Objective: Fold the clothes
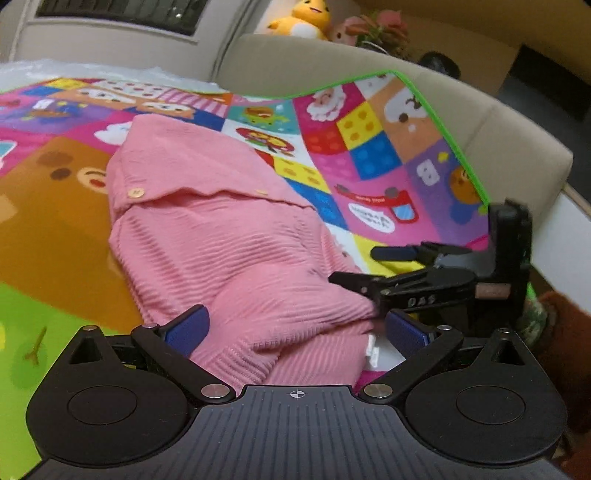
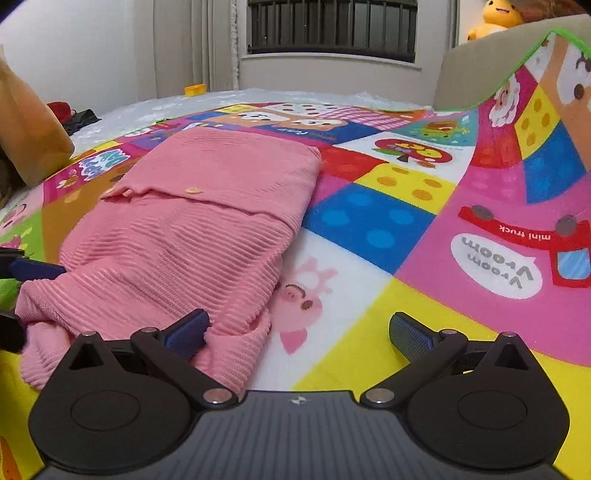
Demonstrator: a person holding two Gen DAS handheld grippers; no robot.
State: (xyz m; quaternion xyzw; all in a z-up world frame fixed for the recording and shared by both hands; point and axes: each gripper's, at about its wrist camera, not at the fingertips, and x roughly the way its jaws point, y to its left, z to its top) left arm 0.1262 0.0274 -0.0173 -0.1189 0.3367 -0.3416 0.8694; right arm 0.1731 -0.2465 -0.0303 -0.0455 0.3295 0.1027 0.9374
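A pink ribbed knit garment (image 1: 207, 236) with small buttons lies folded on a colourful play mat (image 1: 369, 147). My left gripper (image 1: 297, 330) is open; the garment's near end bulges up between its blue pads (image 1: 186, 330), which stand apart from it. To the right my right gripper (image 1: 352, 265) is open at the garment's right edge. In the right wrist view the garment (image 2: 192, 221) stretches away at the left. My right gripper (image 2: 299, 330) is open there, its left pad (image 2: 188, 328) touching the near corner. The left gripper's fingers (image 2: 33, 269) flank the garment's end.
The mat's green-edged side (image 1: 443, 122) climbs a beige sofa back (image 1: 332, 70). Plush toys (image 1: 306, 18) sit above it. A white crinkled sheet (image 2: 295, 96) lies beyond the mat under a barred window (image 2: 332, 29). A brown bag (image 2: 29, 129) stands at the left. A brown sleeve (image 1: 565, 332) shows at the right.
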